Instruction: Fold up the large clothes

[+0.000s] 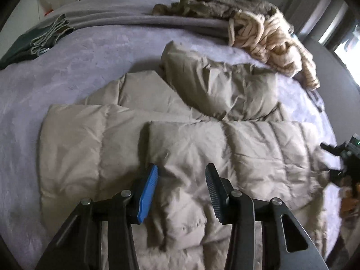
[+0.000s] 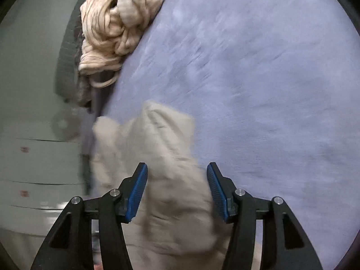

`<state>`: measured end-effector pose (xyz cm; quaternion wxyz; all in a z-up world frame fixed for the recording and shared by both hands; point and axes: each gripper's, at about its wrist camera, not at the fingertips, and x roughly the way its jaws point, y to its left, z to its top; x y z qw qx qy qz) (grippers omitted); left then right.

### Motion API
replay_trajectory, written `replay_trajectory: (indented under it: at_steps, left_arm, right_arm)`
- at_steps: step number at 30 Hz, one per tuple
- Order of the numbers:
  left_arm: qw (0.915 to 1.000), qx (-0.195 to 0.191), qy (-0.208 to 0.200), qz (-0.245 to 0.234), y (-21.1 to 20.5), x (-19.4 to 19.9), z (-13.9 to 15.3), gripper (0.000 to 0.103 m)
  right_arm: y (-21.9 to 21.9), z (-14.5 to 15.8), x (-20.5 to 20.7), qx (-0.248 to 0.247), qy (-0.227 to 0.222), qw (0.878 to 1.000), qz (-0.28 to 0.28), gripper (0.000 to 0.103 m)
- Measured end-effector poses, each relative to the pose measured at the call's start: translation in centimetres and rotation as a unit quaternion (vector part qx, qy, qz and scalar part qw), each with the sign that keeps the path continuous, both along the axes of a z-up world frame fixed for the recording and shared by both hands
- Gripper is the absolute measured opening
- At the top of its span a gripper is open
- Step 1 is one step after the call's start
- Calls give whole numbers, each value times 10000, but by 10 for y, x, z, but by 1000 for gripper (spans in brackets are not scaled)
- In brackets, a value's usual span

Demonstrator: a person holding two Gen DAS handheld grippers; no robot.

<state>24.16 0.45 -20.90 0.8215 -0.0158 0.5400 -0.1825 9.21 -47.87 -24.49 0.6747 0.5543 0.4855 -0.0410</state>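
A beige quilted puffer jacket (image 1: 184, 148) lies partly folded on the lavender bed cover (image 1: 67, 72), its hood (image 1: 216, 85) toward the far side. My left gripper (image 1: 181, 171) is open and empty just above the jacket's folded body. My right gripper (image 2: 177, 168) is open and empty, hovering over a bunched end of the jacket (image 2: 166, 148) near the bed's edge; the view is blurred. The right gripper also shows at the right edge of the left wrist view (image 1: 342, 157).
A cream chunky-knit throw (image 1: 270, 42) and a brown fur blanket (image 1: 213, 4) lie at the far right of the bed; the throw also shows in the right wrist view (image 2: 112, 27). A dark green garment (image 1: 29, 45) lies far left. White drawers (image 2: 33, 168) stand beside the bed.
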Motion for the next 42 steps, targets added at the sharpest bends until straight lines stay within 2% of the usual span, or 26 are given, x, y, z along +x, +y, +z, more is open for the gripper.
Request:
replay_trajectory:
  at_steps: [1, 2, 4, 7, 9, 12, 15, 17, 18, 23, 25, 27, 33, 35, 40, 41, 42]
  left_arm:
    - [9999, 112, 20, 14, -4, 3, -6, 47]
    - [9998, 210, 33, 22, -5, 6, -12, 47]
    - [9996, 279, 68, 8, -5, 11, -23, 47]
    - [9998, 146, 131, -40, -7, 17, -33, 47]
    - [9997, 185, 96, -88, -10, 17, -37, 47]
    - [9996, 267, -10, -110, -12, 14, -39, 47]
    - [9992, 404, -61, -35, -9, 11, -34, 51]
    - [9989, 459, -53, 39, -7, 9, -27, 51]
    - [9987, 504, -70, 98, -4, 6, -22, 51]
    - [9976, 638, -102, 268, 11, -16, -4, 51]
    - [9967, 754, -42, 305, 17, -25, -2, 51]
    - [9957, 846, 36, 374, 22, -35, 2, 51]
    - [9939, 965, 261, 461, 29, -72, 19, 51]
    - [9934, 1008, 290, 464, 28, -86, 27, 51]
    - [9923, 1065, 440, 452, 27, -118, 42, 51]
    - [9920, 1077, 472, 460, 27, -123, 44, 56]
    - [9914, 1086, 528, 505, 28, -129, 47, 67]
  right_arm:
    - [7, 0, 9, 50, -104, 9999, 96, 26]
    - [12, 3, 17, -96, -138, 9994, 287, 22]
    - [17, 4, 28, -612, 73, 9964, 577, 19]
    - [12, -14, 35, -1134, 425, 9895, 786, 19]
    - [9, -27, 36, -1224, 393, 9885, 798, 19]
    - [10, -27, 22, -1444, 264, 9856, 834, 17]
    - [15, -10, 14, -1745, 274, 9803, 887, 23]
    - [22, 9, 4, -2223, 405, 9682, 1073, 37]
    - [25, 16, 3, -2386, 440, 9636, 1119, 39]
    - [45, 55, -29, -3149, 487, 9357, 1513, 40]
    - [52, 60, -40, -3277, 567, 9283, 1663, 41]
    - [56, 63, -52, -3300, 673, 9253, 1746, 45]
    - [58, 77, -86, -2879, 932, 9383, 1673, 46]
    - [61, 86, -98, -2732, 968, 9426, 1661, 51]
    - [69, 101, -117, -2498, 1043, 9480, 1676, 55]
    - [70, 104, -120, -2430, 1051, 9496, 1679, 55]
    - [71, 106, -122, -2365, 1058, 9510, 1689, 56]
